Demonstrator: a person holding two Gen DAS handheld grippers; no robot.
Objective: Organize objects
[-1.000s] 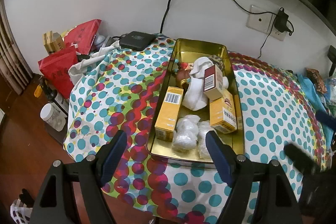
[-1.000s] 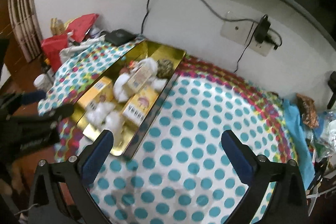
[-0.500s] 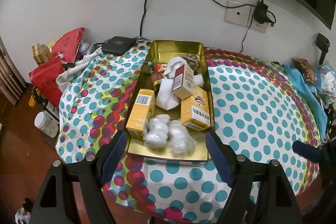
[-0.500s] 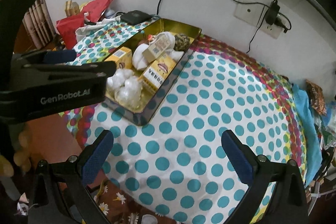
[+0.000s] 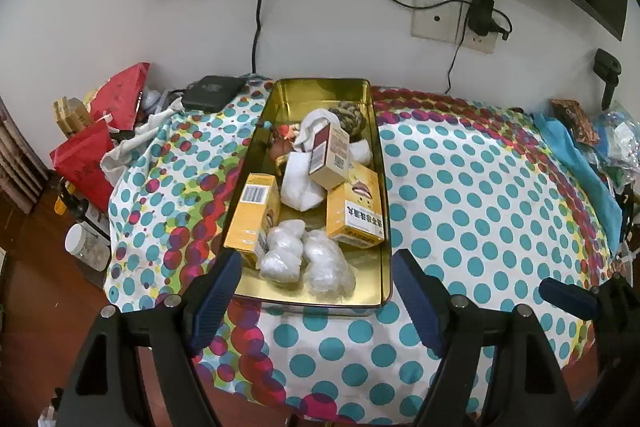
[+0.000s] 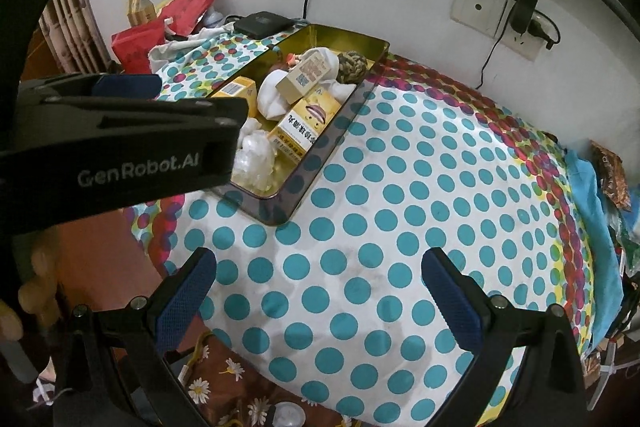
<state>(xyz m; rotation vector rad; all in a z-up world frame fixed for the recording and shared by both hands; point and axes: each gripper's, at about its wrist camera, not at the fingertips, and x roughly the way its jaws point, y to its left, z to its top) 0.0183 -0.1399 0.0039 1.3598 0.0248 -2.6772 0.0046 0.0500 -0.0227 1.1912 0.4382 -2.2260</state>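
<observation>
Blue-padded fingers of the left gripper (image 5: pixel 316 291) stand wide apart with nothing between them, held above the near end of the gold tin (image 5: pixel 382 187). The right gripper (image 6: pixel 320 291) is equally spread and empty, over bare dotted tablecloth (image 6: pixel 400 187) to the right of the tin.

Tin contents, near to far, in the left wrist view:
- two clear bags of white material (image 5: pixel 304 259) at the near end, touching each other;
- a yellow carton (image 5: pixel 254 213) along the left wall, barcode up;
- a second yellow carton (image 5: pixel 358 209) against the right wall;
- a beige and red box (image 5: pixel 330 157) tilted on top of white cloth bundles (image 5: pixel 302 183);
- a brown woven ball (image 5: pixel 350 119) towards the far end. Small red items beside it are too small to identify.

The tin lies on the left half of the table, long axis running away from the cameras. A black device (image 5: pixel 212 93) sits at the far left table edge, and red bags (image 5: pixel 86 155) stand off the table to the left.

Change from the frames one second ago: both views have pulled back and risen, so that the tin now appears smaller and more of the tablecloth is visible. The left gripper body now fills the left side of the right wrist view. The tin contents are unchanged in position, and both grippers remain spread as before.
</observation>
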